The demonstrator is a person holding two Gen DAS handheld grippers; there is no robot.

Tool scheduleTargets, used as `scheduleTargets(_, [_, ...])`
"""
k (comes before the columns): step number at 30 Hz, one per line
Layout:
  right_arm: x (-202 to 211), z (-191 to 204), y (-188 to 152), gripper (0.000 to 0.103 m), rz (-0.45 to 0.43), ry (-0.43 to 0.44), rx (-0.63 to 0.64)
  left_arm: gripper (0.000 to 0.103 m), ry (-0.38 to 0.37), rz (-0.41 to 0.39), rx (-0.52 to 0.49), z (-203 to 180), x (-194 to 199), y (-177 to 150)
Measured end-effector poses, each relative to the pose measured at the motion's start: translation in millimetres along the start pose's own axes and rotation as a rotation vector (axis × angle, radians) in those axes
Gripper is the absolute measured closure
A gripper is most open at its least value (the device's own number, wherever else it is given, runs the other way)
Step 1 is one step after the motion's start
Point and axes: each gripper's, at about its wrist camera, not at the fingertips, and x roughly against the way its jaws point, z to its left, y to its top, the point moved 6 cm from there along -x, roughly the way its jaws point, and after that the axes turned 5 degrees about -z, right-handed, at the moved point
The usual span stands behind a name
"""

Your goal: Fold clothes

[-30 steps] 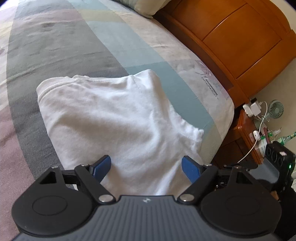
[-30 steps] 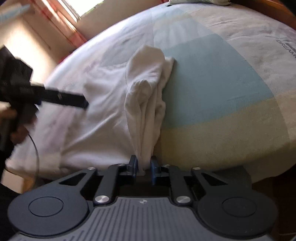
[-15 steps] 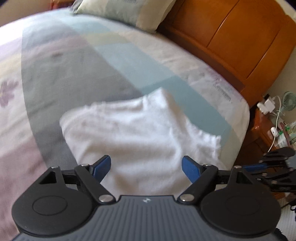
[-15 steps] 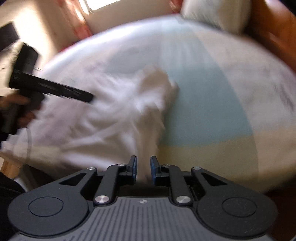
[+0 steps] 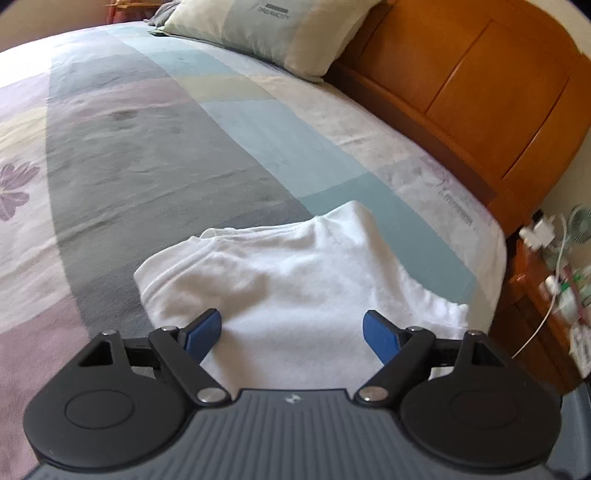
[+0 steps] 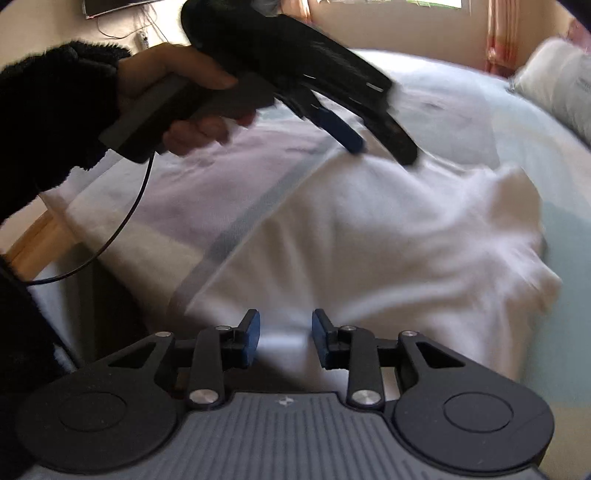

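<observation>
The bed (image 5: pixel 155 155) fills most of both views, covered by a sheet in grey, teal, cream and lilac blocks with a purple flower print near its left side. A wooden headboard (image 5: pixel 491 92) rises at the far end, with a pillow (image 5: pixel 273 33) lying against it. A wooden nightstand (image 5: pixel 543 302) stands beside the bed, cluttered with small items, a white cable and a small fan that are too blurred to name further.

The white garment (image 5: pixel 295 284) lies on the bed near its edge, partly folded into a rough block, with 1 bunched corner rising toward the teal stripe. It is touched by neither tool as far as the views show.

The left gripper (image 5: pixel 291 332) hovers over the near part of the garment with its 2 blue-padded fingers (image 5: pixel 203 332) spread wide and nothing between them. In the right wrist view it appears as a dark, blurred tool above the far edge of the garment (image 6: pixel 388 251), held by a hand (image 6: pixel 177 92) in a black fuzzy sleeve (image 6: pixel 55 110), with a thin black cable (image 6: pixel 110 236) hanging from the handle.

The right gripper (image 6: pixel 286 336) sits low over the near edge of the garment, its fingers (image 6: pixel 251 336) parted by a moderate gap and released, with only white cloth showing beyond them.
</observation>
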Motion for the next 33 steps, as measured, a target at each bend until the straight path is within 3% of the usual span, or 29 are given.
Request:
scheduleTargets(2, [16.8,-11.6,9.7,0.066,-0.033,-0.049,-0.011,0.019,-0.015,-0.022,-0.012,-1.9,6.2,4.6])
scheduleTargets(5, [32.9,-38.8,45.0,0.064,-0.170,-0.124,-0.068,0.019,-0.031,-0.059,-0.038,-7.4,8.6,14.6])
scheduleTargets(8, [31.0,-76.0,72.0,0.061,-0.244,-0.264,-0.118,0.019,-0.037,-0.061,-0.027,-7.4,3.4,17.5])
scheduleTargets(13, [19.9,-140.7,72.6,0.061,-0.263,-0.367,-0.281,0.019,-0.030,-0.028,0.001,2.3,-8.5,6.0])
scheduleTargets(19, [-7.3,-175.2,51.6,0.063,-0.233,-0.278,-0.456,0.019,-0.040,-0.023,-0.008,3.0,-12.9,1.1])
scheduleTargets(22, [-7.4,-177.7,49.3,0.096,-0.258,-0.244,-0.492,0.019,-0.033,-0.017,-0.023,1.5,-12.4,1.7])
scheduleTargets(25, [2.9,-180.2,48.0,0.097,-0.273,-0.275,-0.510,0.018,-0.010,-0.031,-0.048,-1.1,-10.6,2.7])
scheduleTargets(29, [18.4,-185.0,45.9,0.099,-0.292,-0.316,-0.542,0.020,0.116,-0.038,-0.074,10.2,-14.3,4.6])
scheduleTargets(33, [33.9,-178.3,54.0,0.093,-0.331,-0.313,-0.523,0.019,0.058,-0.100,-0.086,1.6,2.1,11.1])
